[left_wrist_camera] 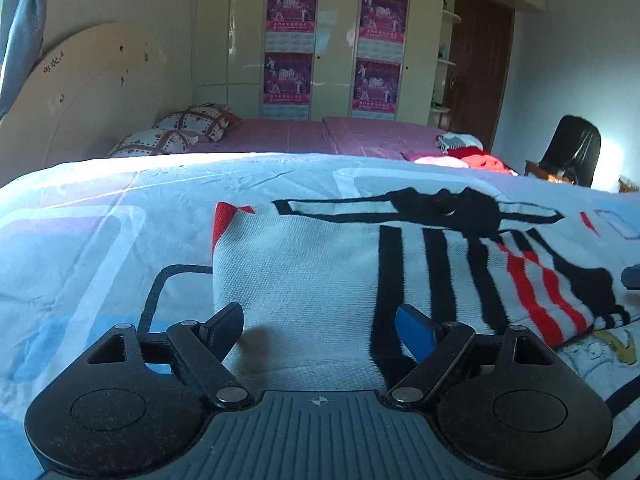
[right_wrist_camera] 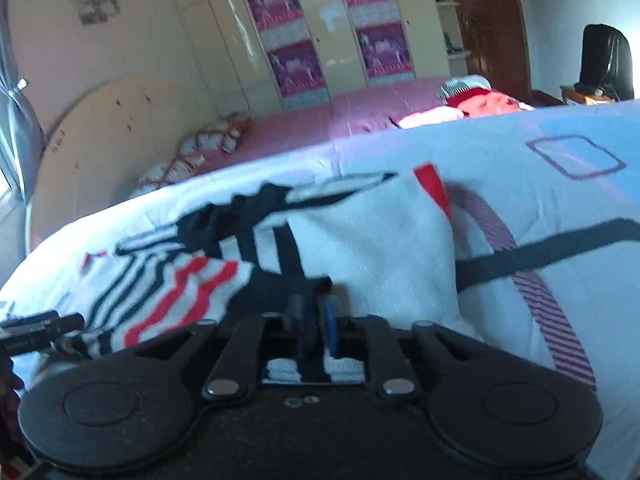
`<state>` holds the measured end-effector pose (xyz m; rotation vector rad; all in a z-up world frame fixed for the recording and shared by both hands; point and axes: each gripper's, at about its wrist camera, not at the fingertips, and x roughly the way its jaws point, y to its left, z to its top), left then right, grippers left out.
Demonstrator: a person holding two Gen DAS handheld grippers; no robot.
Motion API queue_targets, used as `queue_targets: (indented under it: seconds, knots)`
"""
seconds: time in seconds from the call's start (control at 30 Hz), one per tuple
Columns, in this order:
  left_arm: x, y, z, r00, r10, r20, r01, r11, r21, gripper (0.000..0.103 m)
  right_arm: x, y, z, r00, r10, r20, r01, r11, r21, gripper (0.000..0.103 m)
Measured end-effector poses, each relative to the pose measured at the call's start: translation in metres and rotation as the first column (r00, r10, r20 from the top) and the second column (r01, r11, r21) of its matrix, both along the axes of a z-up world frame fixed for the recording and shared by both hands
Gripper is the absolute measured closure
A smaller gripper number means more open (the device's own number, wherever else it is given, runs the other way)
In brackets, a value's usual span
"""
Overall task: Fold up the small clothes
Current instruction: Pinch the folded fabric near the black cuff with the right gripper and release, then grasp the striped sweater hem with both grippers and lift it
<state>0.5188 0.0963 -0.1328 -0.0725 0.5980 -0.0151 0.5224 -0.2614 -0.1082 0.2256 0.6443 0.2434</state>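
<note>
A white knit sweater (left_wrist_camera: 304, 272) with black and red stripes lies flat on the light patterned bedsheet (left_wrist_camera: 100, 240). Its striped part is folded over the right side in the left wrist view. My left gripper (left_wrist_camera: 318, 316) hovers over the sweater's near edge, open wide with nothing pressed between its pads. In the right wrist view the same sweater (right_wrist_camera: 372, 240) fills the middle. My right gripper (right_wrist_camera: 314, 308) has its fingers close together, pinching a raised bit of the sweater's black hem. A tip of the left gripper (right_wrist_camera: 40, 326) shows at the left edge.
Beyond the sheet lies a pink bed (left_wrist_camera: 320, 136) with two patterned pillows (left_wrist_camera: 192, 124) and a pile of red and white clothes (left_wrist_camera: 468, 152). A cream wardrobe (left_wrist_camera: 336, 40) with posters stands behind, and a black chair (left_wrist_camera: 572, 148) is at the right.
</note>
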Motion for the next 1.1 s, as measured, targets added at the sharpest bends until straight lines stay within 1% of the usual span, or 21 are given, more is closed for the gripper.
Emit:
queue_targets:
  seconds: [0.03, 0.1, 0.17, 0.2, 0.23, 0.27, 0.3, 0.37, 0.43, 0.47, 0.53, 0.6, 0.63, 0.67, 0.7, 0.73, 0.77, 0.8, 0.9, 1.0, 1.1]
  knots:
    - [-0.003, -0.003, 0.000, 1.000, -0.006, 0.007, 0.006, 1.000, -0.016, 0.020, -0.001, 0.001, 0.002, 1.000, 0.011, 0.020, -0.011, 1.000, 0.012, 0.083]
    - [-0.005, -0.015, -0.005, 1.000, -0.009, 0.008, 0.009, 1.000, 0.004, 0.020, 0.001, 0.011, 0.002, 0.997, 0.063, 0.045, -0.063, 0.998, 0.007, 0.083]
    - [0.004, -0.031, -0.013, 0.999, -0.012, -0.050, 0.016, 0.996, 0.084, 0.019, 0.010, 0.031, -0.005, 0.992, 0.126, 0.024, -0.124, 0.991, -0.058, 0.085]
    - [0.008, -0.035, -0.011, 0.998, -0.008, -0.057, 0.014, 0.995, 0.100, 0.019, 0.016, 0.041, -0.012, 0.989, 0.149, -0.004, -0.148, 0.983, -0.105, 0.085]
    - [0.009, -0.034, -0.006, 0.998, 0.015, -0.058, -0.011, 0.997, 0.081, 0.019, 0.023, 0.048, -0.021, 0.986, 0.158, -0.049, -0.163, 0.974, -0.157, 0.085]
    - [0.008, -0.033, -0.002, 0.999, 0.035, -0.037, -0.033, 0.997, 0.066, 0.019, 0.022, 0.051, -0.021, 0.986, 0.162, -0.027, -0.164, 0.971, -0.172, 0.084]
    - [0.005, -0.033, 0.003, 0.999, 0.039, -0.002, -0.039, 0.998, 0.052, 0.019, 0.023, 0.050, -0.017, 0.986, 0.161, -0.034, -0.164, 0.973, -0.160, 0.081]
    - [0.007, -0.035, 0.007, 0.999, 0.033, 0.016, -0.034, 0.999, 0.032, 0.019, 0.022, 0.045, -0.007, 0.985, 0.171, 0.016, -0.168, 0.981, -0.095, 0.081]
    - [0.018, -0.045, 0.007, 1.000, 0.012, 0.011, -0.012, 1.000, 0.025, 0.019, 0.026, 0.051, -0.001, 0.977, 0.202, 0.066, -0.194, 0.975, -0.106, 0.081]
    - [0.022, -0.051, 0.006, 1.000, -0.001, 0.013, 0.001, 1.000, 0.023, 0.019, 0.031, 0.059, -0.002, 0.973, 0.222, 0.065, -0.212, 0.968, -0.133, 0.081]
    - [0.034, -0.068, 0.004, 1.000, -0.027, 0.006, 0.027, 0.999, 0.028, 0.019, 0.042, 0.072, -0.008, 0.964, 0.264, 0.044, -0.255, 0.956, -0.146, 0.083]
    - [0.049, -0.088, 0.002, 0.999, -0.044, -0.016, 0.044, 0.998, 0.045, 0.019, 0.048, 0.084, -0.015, 0.954, 0.300, 0.025, -0.291, 0.941, -0.171, 0.084]
    - [0.056, -0.096, -0.002, 0.997, -0.060, -0.046, 0.062, 0.997, 0.051, 0.018, 0.049, 0.088, -0.017, 0.951, 0.309, 0.029, -0.298, 0.935, -0.191, 0.084]
    - [0.065, -0.104, -0.008, 0.993, -0.071, -0.089, 0.077, 0.995, 0.070, 0.018, 0.050, 0.091, -0.019, 0.949, 0.313, 0.028, -0.300, 0.929, -0.218, 0.086]
    - [0.069, -0.111, -0.013, 0.993, -0.060, -0.101, 0.071, 0.991, 0.111, 0.011, 0.053, 0.092, -0.023, 0.954, 0.299, 0.007, -0.287, 0.924, -0.254, 0.087]
    - [0.070, -0.114, -0.014, 0.995, -0.045, -0.094, 0.057, 0.990, 0.125, 0.009, 0.055, 0.088, -0.024, 0.959, 0.283, 0.012, -0.270, 0.927, -0.260, 0.088]
    - [0.070, -0.114, -0.014, 0.994, -0.036, -0.099, 0.047, 0.992, 0.114, 0.008, 0.057, 0.083, -0.023, 0.967, 0.256, 0.012, -0.244, 0.933, -0.263, 0.090]
    - [0.069, -0.113, -0.012, 0.994, -0.031, -0.104, 0.043, 0.993, 0.108, 0.008, 0.058, 0.076, -0.022, 0.975, 0.224, 0.011, -0.212, 0.938, -0.273, 0.096]
    - [0.065, -0.116, -0.012, 0.994, -0.025, -0.103, 0.038, 0.992, 0.124, 0.008, 0.059, 0.064, -0.022, 0.975, 0.222, -0.002, -0.215, 0.943, -0.254, 0.096]
    - [0.064, -0.116, -0.011, 0.994, -0.019, -0.107, 0.032, 0.991, 0.127, 0.007, 0.055, 0.069, -0.022, 0.970, 0.242, 0.010, -0.227, 0.926, -0.302, 0.096]
    - [0.063, -0.115, -0.011, 0.994, -0.021, -0.109, 0.035, 0.991, 0.131, 0.007, 0.051, 0.070, -0.022, 0.969, 0.246, 0.015, -0.228, 0.920, -0.319, 0.095]
